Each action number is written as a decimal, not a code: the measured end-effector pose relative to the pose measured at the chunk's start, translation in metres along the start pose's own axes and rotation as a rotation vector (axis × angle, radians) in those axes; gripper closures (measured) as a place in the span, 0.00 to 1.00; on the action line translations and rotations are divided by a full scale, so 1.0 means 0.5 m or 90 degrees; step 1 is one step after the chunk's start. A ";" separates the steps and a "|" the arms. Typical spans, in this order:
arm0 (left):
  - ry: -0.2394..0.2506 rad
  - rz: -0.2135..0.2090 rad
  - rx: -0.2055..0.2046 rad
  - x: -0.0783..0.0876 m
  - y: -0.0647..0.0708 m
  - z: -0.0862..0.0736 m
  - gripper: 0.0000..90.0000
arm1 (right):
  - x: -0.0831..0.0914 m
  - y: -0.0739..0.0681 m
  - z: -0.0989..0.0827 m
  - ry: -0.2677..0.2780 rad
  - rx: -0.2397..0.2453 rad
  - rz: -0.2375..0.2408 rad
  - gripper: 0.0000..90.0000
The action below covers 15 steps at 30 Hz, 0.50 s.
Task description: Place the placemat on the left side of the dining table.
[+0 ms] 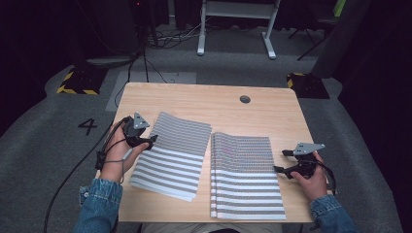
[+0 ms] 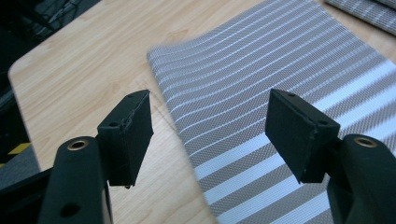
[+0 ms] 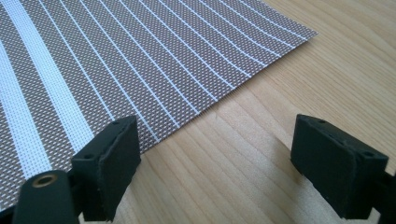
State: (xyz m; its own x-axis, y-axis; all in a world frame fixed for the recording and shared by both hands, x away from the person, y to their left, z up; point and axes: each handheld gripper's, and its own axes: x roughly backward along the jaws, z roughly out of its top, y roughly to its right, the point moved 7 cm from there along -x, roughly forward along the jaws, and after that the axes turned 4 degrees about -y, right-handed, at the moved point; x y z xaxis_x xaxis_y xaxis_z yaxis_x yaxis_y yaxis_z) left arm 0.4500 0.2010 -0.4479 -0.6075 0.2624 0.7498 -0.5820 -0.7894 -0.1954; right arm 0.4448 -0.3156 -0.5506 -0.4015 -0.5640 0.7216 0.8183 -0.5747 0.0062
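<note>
Two striped mats [image 1: 175, 155] [image 1: 245, 174] lie on the tabletop [image 1: 204, 99], each gripper's [image 1: 145, 142] [image 1: 281, 160] fingers spread wide and empty at a mat's outer edge.

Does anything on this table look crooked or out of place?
Yes. The left striped placemat lies askew, turned at an angle to the table edge, while the right striped placemat lies square. The left one's far edge also curls up slightly. Nothing looks spilled or damaged.
</note>
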 end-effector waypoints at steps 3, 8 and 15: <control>0.031 -0.031 0.011 0.006 0.022 0.012 0.36 | 0.000 0.000 0.000 0.000 0.000 0.000 0.18; 0.064 -0.077 -0.013 0.017 0.092 0.038 0.35 | 0.000 0.000 0.000 0.000 0.000 0.000 0.18; 0.061 -0.169 -0.049 -0.002 0.230 0.045 0.33 | 0.000 0.000 0.000 0.001 0.000 0.000 0.18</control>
State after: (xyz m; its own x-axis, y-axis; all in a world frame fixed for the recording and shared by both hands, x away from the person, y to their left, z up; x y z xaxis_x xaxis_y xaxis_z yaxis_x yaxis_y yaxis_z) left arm 0.3960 0.0974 -0.4568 -0.4744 0.5080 0.7190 -0.7642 -0.6430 -0.0500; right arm 0.4448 -0.3154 -0.5507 -0.4024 -0.5647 0.7205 0.8179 -0.5753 0.0060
